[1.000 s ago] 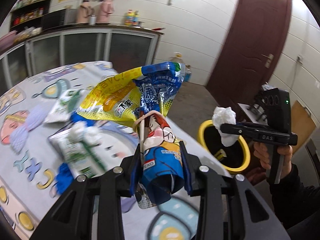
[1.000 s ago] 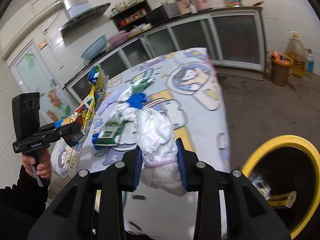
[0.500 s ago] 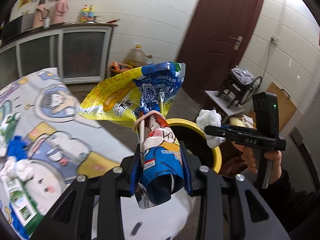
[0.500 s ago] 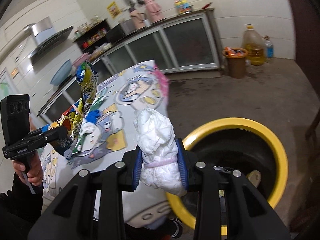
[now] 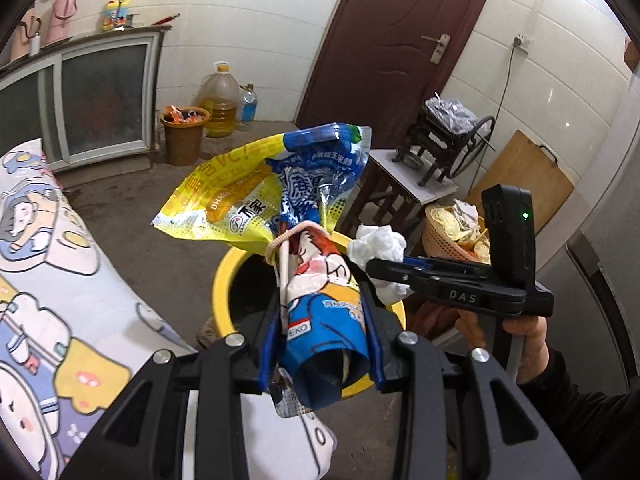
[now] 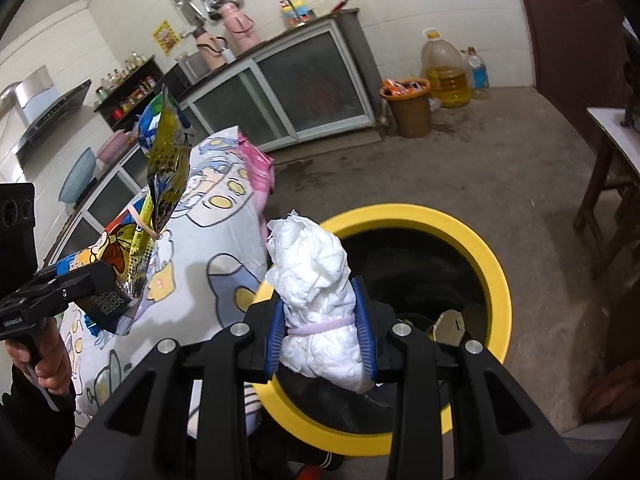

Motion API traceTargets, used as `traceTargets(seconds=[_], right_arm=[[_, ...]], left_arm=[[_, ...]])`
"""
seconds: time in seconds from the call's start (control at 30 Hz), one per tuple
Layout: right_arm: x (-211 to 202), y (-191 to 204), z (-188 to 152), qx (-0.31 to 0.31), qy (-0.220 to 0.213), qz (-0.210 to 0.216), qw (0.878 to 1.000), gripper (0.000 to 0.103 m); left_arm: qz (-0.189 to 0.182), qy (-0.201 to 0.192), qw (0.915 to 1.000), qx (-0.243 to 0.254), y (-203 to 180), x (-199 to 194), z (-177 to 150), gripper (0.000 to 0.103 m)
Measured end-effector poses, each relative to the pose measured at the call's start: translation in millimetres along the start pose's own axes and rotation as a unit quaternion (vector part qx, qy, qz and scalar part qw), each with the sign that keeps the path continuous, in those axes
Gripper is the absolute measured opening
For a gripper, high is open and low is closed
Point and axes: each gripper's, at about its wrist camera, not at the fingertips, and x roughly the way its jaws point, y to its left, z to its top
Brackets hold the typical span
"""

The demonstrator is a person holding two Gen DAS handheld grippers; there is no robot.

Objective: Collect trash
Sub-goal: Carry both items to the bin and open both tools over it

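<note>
My left gripper point(image 5: 322, 322) is shut on a bundle of snack wrappers point(image 5: 304, 240), yellow and blue bags tied with a rubber band, held in the air above the near rim of the yellow-rimmed trash bin point(image 5: 222, 292). My right gripper point(image 6: 320, 320) is shut on a wad of white tissue point(image 6: 316, 284) bound with a band, held over the left rim of the bin point(image 6: 496, 276). The left gripper with its wrappers point(image 6: 160, 168) shows at the left of the right wrist view. The right gripper with the tissue point(image 5: 378, 246) shows at the right of the left wrist view.
The table with a cartoon-print cloth point(image 5: 48, 300) is to the left of the bin. The bin holds some trash point(image 6: 448, 322). An orange bucket point(image 6: 408, 108), oil jugs point(image 6: 444, 72), a small white table point(image 5: 416, 184), a basket point(image 5: 452, 232) and a brown door point(image 5: 392, 40) stand around.
Both grippers have swung away from the table toward the bin, each still holding its trash. The bin is now right under the fingers in both views.
</note>
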Motion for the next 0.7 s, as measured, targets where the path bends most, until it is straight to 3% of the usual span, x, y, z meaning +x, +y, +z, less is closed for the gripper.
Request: traceTargets(seconds=[0.57, 0.63, 0.7], right_arm=[[13.2, -32.5, -11.6, 0.038, 0.013, -0.022, 0.999, 0.034], [12.5, -34.8, -10.6, 0.046, 0.011, -0.026, 0.999, 0.057], [10.6, -38.4, -11.2, 0.052, 0.009, -0.029, 0.998, 0.061]], left_arm=[[-0.017, 0.048, 0.9985, -0.021, -4.7, 72.0, 0.2, 0.039], [-0.017, 0.041, 0.9986, -0.030, -1.8, 70.4, 2.4, 0.050], [-0.015, 0.028, 0.9985, -0.044, 3.5, 66.6, 4.2, 0.065]])
